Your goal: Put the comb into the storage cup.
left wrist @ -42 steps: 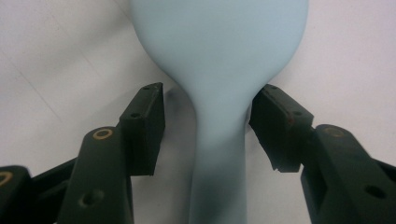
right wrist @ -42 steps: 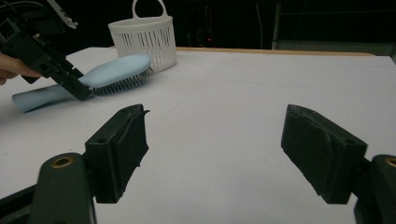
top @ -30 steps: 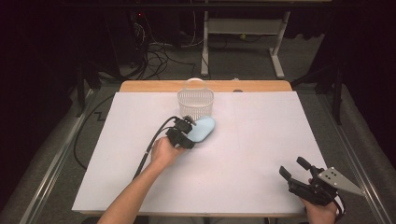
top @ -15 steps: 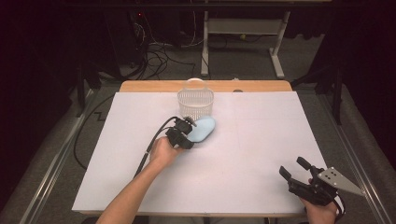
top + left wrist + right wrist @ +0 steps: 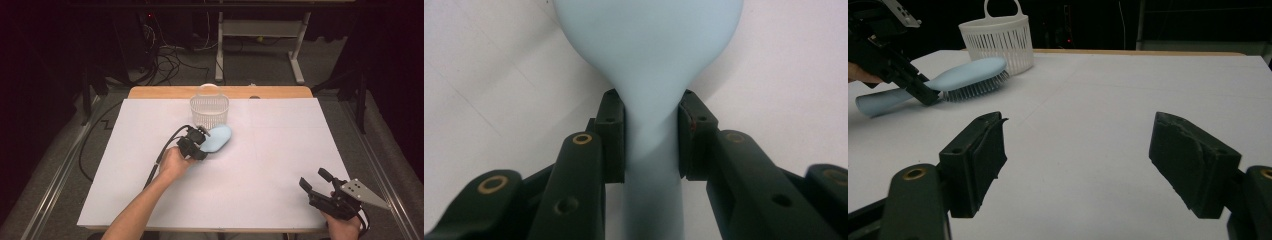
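On the white table (image 5: 260,200), toward its far middle:

Item 1. Brush (image 5: 218,138), pale blue, lying bristles down just in front of the basket, handle pointing back toward the person. In the left gripper view its neck (image 5: 651,120) runs up between the two pads into the wide head.

Item 2. Left gripper (image 5: 196,143), held in the left hand (image 5: 172,164). Jaws have just been closing, with the brush neck between them; both pads now sit against its sides. Clamped on the brush, which rests on the table, not yet lifted.

Item 3. Basket (image 5: 209,109), white, slotted, with a loop handle, upright at the far edge of the sheet. The brush head lies just beside its near wall; whether they touch I cannot tell.

Item 4. Right gripper (image 5: 322,187), at the near right corner, well apart from the rest. Jaws spread wide, nothing between them.

Risks, as judged from here:
- The grip is on the narrow neck, with the heavy head ahead of it; on lifting, the head may droop and pivot between the pads.
- The neck is smooth and tapered, so a light squeeze could let it slide.
- The basket stands very near; a swing of the head could knock or tip it.
- Bristles may catch on the slotted wall if the brush goes in at an angle.
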### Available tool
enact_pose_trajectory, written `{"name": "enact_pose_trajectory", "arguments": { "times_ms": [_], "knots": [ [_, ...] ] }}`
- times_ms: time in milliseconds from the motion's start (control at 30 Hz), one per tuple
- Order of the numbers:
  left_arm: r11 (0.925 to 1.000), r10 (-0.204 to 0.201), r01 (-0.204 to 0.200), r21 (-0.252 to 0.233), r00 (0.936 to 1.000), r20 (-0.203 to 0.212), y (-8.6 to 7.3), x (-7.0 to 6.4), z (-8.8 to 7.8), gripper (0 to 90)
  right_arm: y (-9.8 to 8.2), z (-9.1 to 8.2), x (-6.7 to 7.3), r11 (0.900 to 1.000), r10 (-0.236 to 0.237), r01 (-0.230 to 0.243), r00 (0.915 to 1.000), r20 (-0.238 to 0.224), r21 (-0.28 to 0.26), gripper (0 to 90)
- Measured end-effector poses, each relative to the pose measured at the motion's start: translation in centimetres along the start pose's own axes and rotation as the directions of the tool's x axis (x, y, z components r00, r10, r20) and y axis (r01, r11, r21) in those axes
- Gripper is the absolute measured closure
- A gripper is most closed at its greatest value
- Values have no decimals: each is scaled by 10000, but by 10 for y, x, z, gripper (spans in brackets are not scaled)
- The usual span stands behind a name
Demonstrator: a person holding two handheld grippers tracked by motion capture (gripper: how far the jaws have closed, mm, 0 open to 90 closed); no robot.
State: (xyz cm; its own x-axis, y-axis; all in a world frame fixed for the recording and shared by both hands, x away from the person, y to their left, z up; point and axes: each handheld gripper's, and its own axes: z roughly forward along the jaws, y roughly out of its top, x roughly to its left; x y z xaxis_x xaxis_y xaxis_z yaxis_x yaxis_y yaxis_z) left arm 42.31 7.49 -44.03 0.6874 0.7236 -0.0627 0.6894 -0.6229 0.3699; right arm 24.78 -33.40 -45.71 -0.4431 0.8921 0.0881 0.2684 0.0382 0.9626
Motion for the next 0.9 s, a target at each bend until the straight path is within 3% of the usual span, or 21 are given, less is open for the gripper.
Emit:
{"name": "enact_pose_trajectory", "arguments": {
  "times_ms": [400, 900],
  "knots": [
    [9996, 27, -26, -285, 10000, 44, -1, 0, -5, 678, 0, 0, 0, 10000, -26, 26, 10000, -35, -10, 231],
    [9944, 329, -310, -1006, 9993, 175, -10, -2, -27, 678, 0, 0, 0, 10000, -67, 67, 10000, -35, -48, 231]
  ]
}}
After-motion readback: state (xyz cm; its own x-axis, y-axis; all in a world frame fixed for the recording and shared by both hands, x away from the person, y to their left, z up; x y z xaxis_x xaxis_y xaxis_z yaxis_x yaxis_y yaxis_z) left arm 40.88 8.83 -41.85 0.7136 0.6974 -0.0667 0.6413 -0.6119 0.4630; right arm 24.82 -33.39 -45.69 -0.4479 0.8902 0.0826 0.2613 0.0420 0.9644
